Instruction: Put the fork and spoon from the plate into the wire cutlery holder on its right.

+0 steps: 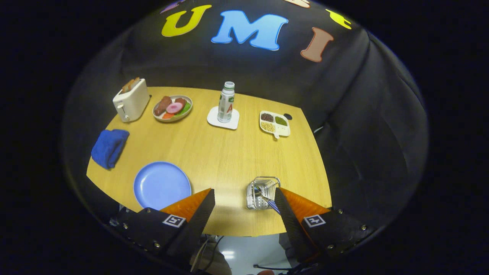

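Observation:
The blue plate (162, 185) lies bare on the wooden table (217, 152), just beyond my left finger. To its right stands the wire cutlery holder (261, 193), close against my right finger, with metal cutlery inside it and a blue-patterned handle (272, 205) sticking out toward that finger. My gripper (244, 204) hovers above the table's near edge, wide open, with nothing between its fingers.
A folded blue cloth (109, 147) lies left of the plate. Along the far side stand a toaster (131, 100), a plate of food (172, 108), a bottle (226, 102) on a white coaster, and a divided snack tray (274, 123).

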Tool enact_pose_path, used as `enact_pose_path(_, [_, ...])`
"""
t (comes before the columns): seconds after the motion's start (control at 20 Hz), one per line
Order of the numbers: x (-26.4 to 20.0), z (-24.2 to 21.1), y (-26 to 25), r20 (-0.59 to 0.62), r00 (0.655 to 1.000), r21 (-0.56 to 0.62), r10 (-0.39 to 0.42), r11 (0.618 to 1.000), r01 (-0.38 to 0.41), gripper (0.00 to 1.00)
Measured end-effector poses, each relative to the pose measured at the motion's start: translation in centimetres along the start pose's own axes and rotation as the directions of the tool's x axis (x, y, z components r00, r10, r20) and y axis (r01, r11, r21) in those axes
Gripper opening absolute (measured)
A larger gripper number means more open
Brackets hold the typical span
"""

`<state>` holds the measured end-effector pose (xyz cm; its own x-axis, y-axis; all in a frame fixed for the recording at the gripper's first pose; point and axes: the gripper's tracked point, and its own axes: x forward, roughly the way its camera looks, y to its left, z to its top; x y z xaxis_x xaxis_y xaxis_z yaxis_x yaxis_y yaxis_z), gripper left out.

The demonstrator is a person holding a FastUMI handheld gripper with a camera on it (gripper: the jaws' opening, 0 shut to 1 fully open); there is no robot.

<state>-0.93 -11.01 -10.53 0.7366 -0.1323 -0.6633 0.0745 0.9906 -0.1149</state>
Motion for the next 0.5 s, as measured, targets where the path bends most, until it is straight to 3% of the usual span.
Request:
enact_pose_path(0.1, [-0.3,1.9,1.7,0.114,0.992,0.048,0.05,0.997,-0.056,0.97])
enact_pose_path(0.2, [-0.9,4.2,2.4,0.262,0.964,0.075,0.042,0.995,-0.064,0.97])
enact_pose_path(0.3, [-1.9,6.6,3.1,0.42,0.908,0.071,0.0,0.997,-0.033,0.96])
enact_pose_path(0.4, [-3.2,8.1,5.0,0.538,0.843,0.075,0.018,0.995,-0.069,0.96])
enact_pose_path(0.5, [-3.4,8.2,6.2,0.572,0.819,0.061,0.043,0.994,-0.095,0.96])
